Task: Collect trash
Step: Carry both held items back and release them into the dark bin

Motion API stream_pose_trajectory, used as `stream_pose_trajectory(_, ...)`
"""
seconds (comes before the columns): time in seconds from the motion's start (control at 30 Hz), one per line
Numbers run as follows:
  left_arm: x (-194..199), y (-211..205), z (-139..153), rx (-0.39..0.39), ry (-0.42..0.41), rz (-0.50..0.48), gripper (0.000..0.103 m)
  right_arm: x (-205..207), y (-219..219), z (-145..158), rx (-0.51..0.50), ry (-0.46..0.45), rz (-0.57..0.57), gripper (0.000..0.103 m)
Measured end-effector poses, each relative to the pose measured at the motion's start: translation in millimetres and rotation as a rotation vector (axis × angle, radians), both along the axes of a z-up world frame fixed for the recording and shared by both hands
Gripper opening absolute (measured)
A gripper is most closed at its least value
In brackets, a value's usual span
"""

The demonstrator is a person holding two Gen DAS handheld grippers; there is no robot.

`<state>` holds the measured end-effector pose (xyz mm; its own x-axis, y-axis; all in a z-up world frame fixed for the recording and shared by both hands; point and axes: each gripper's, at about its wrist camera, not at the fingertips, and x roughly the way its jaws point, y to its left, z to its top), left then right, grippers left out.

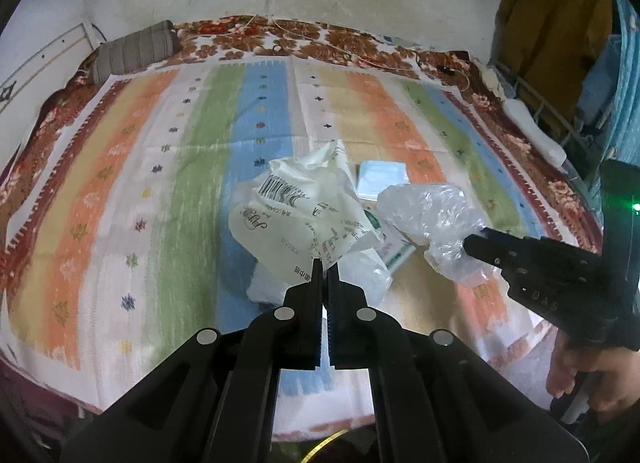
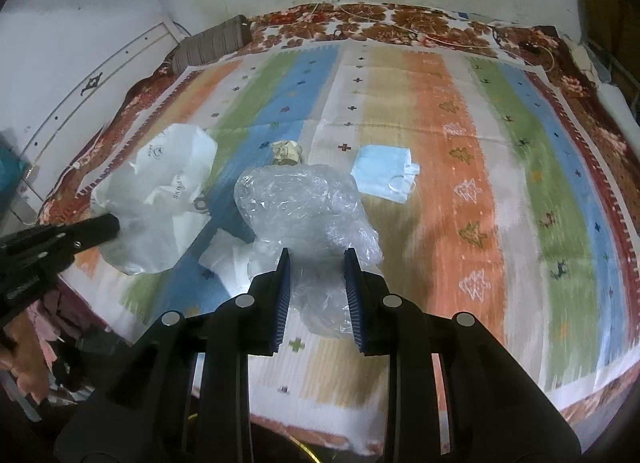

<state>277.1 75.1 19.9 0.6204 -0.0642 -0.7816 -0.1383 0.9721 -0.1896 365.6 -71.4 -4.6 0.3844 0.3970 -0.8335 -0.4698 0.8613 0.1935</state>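
Note:
My left gripper (image 1: 326,267) is shut on a crumpled white printed plastic bag (image 1: 304,219) and holds it above the striped bedspread (image 1: 160,183); the bag also shows in the right wrist view (image 2: 160,199). My right gripper (image 2: 316,259) is open, its jaws on either side of a clear crumpled plastic bag (image 2: 304,211), which also shows in the left wrist view (image 1: 432,215). A blue face mask (image 2: 384,173) lies beyond it. A small crumpled paper ball (image 2: 285,151) lies behind the clear bag. White tissue (image 2: 224,259) lies under it.
A grey striped pillow (image 1: 136,49) lies at the bed's far left corner. Cables (image 1: 360,59) run along the far edge by the wall. A metal bed rail (image 1: 552,115) and hanging clothes (image 1: 556,15) stand at the right.

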Motion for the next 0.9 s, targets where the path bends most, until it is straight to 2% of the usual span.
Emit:
stream_pose_trajectory(0.13, -19, -7, 11, -0.033, -0.023, -0.016, 0.001, -21, -9, 11, 0.008, -0.012, 0.013, 0.024)
stream_pose_trajectory(0.33, -49, -1, 26, -0.106, -0.042, 0.024, 0.001, -50, -19, 36, 0.051, -0.039, 0.021, 0.024)
stream_pose_trajectory(0.57, -85, -4, 31, -0.155, -0.063, 0.027, 0.001, -88, -29, 54, 0.088, -0.071, 0.041, 0.024)
stream_pose_trajectory(0.7, -105, -15, 34, -0.160, -0.086, 0.015, 0.001, -107, -35, 59, 0.123, -0.081, 0.056, 0.024)
stream_pose_trajectory(0.9, -129, -24, 33, -0.181, -0.098, 0.002, 0.001, -132, -41, 67, 0.095, -0.129, 0.060, 0.024)
